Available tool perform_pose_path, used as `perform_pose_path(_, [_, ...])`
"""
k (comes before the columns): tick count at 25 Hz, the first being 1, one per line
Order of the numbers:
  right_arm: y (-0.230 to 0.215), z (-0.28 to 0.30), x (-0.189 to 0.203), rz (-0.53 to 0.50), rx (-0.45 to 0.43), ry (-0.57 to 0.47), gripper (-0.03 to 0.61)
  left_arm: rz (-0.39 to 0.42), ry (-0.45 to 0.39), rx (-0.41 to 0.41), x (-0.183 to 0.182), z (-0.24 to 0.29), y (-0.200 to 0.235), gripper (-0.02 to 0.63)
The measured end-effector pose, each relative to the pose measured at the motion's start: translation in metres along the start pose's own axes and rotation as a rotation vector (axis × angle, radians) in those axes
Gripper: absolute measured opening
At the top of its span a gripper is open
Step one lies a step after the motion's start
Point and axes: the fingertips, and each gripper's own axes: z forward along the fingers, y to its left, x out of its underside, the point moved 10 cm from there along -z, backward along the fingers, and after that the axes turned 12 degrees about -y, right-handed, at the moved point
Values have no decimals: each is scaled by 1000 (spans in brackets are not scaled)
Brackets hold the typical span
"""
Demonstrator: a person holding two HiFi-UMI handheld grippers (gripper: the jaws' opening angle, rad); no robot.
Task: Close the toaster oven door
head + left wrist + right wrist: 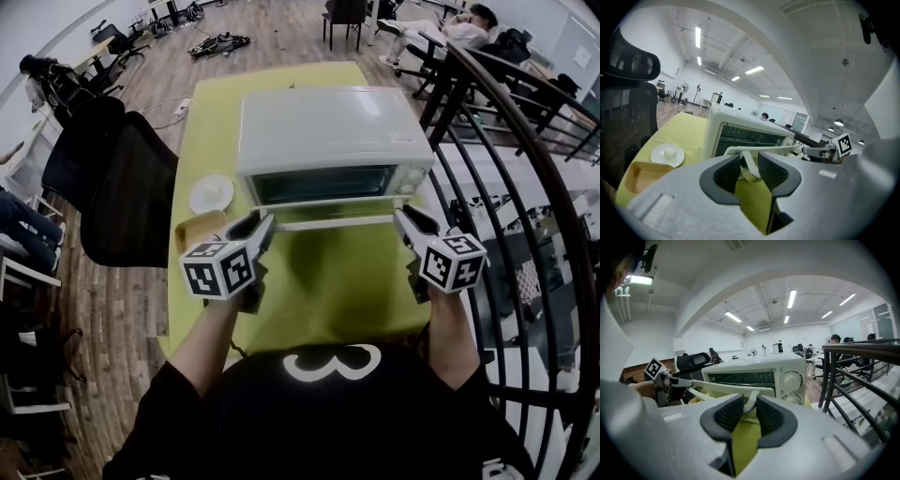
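A white toaster oven [328, 131] stands on the yellow-green table [328, 291]. Its door is swung out toward me, and the white door handle [333, 223] runs across in front of the dark window. My left gripper [267, 225] is at the handle's left end and my right gripper [401, 218] at its right end. In the left gripper view the handle's left post [749, 165] sits between the pads of the left gripper [750, 169]. In the right gripper view the handle's right post [751, 404] sits between the pads of the right gripper [750, 412]. Both grippers are shut on the handle.
A white plate [211, 194] with a pale piece of food and a tan tray [202, 228] lie on the table left of the oven. A black office chair [122, 187] stands at the left. A dark metal railing [506, 187] runs close on the right. A person sits far behind.
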Motion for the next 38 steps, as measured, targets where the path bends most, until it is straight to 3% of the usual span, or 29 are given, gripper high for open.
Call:
perform_pose_path(18, [-10, 36, -31, -19, 4, -6, 87, -2, -49, -13, -30, 30, 15, 124])
perform_pose_path(38, [-17, 54, -38, -33, -8, -28, 87, 15, -85, -22, -37, 46, 22, 124])
